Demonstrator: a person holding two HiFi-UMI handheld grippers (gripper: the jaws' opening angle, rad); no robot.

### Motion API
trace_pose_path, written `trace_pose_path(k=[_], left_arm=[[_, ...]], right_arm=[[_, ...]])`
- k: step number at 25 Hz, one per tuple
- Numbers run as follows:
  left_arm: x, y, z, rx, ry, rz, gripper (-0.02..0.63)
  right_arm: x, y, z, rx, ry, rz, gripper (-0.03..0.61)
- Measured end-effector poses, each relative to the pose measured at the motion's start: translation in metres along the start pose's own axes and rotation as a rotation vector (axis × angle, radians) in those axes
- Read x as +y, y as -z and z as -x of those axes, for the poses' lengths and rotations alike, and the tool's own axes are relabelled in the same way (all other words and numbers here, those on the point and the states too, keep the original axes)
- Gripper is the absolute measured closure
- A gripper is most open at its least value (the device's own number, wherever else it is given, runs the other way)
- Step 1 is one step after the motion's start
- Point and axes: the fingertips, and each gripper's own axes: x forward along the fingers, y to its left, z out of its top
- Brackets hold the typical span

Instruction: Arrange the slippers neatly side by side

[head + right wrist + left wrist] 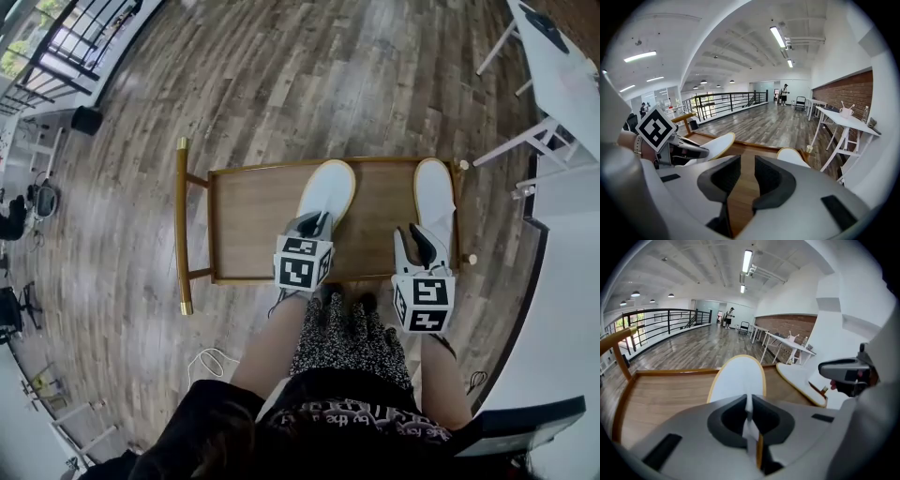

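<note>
In the head view, the left slipper [328,192] lies tilted near the middle of the wooden tabletop [253,216], well apart from the right slipper [434,192] by the right edge. In the left gripper view, the left hand-held gripper [749,411] is clamped on the left slipper's near edge. In the right gripper view, the right hand-held gripper [746,180] stands open and empty over bare wood, with the right slipper just ahead.

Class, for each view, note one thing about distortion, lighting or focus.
Head view: the wide lens bows the floor planks and tray edges; light even, shadows soft. Left gripper view: black corners ring the picture; the ceiling light glares; the near slipper is evenly lit. Right gripper view: same black ring; the railing bows.
</note>
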Motion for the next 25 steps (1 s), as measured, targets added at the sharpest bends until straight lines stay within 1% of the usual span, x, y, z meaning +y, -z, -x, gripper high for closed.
trace_pose_path(k=[4, 10, 13, 16, 18, 22, 25], left_arm=[[-0.043, -0.010, -0.016, -0.014, 0.062, 0.018, 0.600], [-0.094, -0.019, -0.052, -0.021, 0.107, 0.019, 0.600], [-0.103, -0.020, -0.069, -0.017, 0.106, 0.036, 0.600], [-0.104, -0.020, -0.080, -0.010, 0.098, 0.073, 0.600], [-0.107, -0.024, -0.084, -0.022, 0.102, 0.087, 0.600], [-0.120, -0.031, -0.083, -0.051, 0.133, 0.042, 0.589], [-0.120, -0.032, -0.072, -0.060, 0.152, 0.027, 0.589]], right_arm=[[-0.021, 0.004, 0.014, -0.007, 0.027, -0.008, 0.485], [-0.050, 0.013, 0.031, -0.007, 0.055, -0.016, 0.485], [-0.058, 0.019, 0.035, -0.001, 0.058, -0.021, 0.485], [-0.059, 0.023, 0.037, 0.005, 0.052, -0.021, 0.485], [-0.060, 0.025, 0.038, 0.009, 0.046, -0.016, 0.485], [-0.060, 0.026, 0.037, 0.010, 0.034, -0.014, 0.486], [-0.062, 0.026, 0.037, 0.006, 0.034, -0.018, 0.485]])
